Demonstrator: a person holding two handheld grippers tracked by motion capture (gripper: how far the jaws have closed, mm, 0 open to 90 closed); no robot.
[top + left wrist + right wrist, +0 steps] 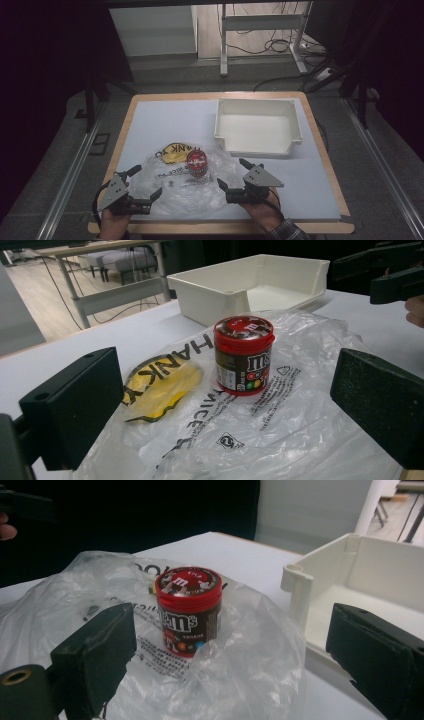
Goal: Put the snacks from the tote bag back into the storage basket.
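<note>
A red-lidded brown candy tub (pixel 197 164) (pixel 243 355) (pixel 189 611) stands upright on a crumpled clear plastic bag (pixel 185 182) (pixel 280 425) (pixel 240 675) with black print and a yellow patch (pixel 172 151) (pixel 160 385). My left gripper (pixel 147 183) rests at the bag's left edge, jaws wide apart and empty, pointing at the tub. At the bag's right edge my right gripper (pixel 233 173) also stands open with nothing between its jaws, the tub a short way ahead. A white tray (pixel 295 131) (pixel 200 295) (pixel 300 590) sits behind at the right.
The items lie on a white mat (pixel 165 117) over a wooden-edged table (pixel 125 120). A desk frame and cables (pixel 260 35) stand on the floor beyond the far edge. Dark floor surrounds the table.
</note>
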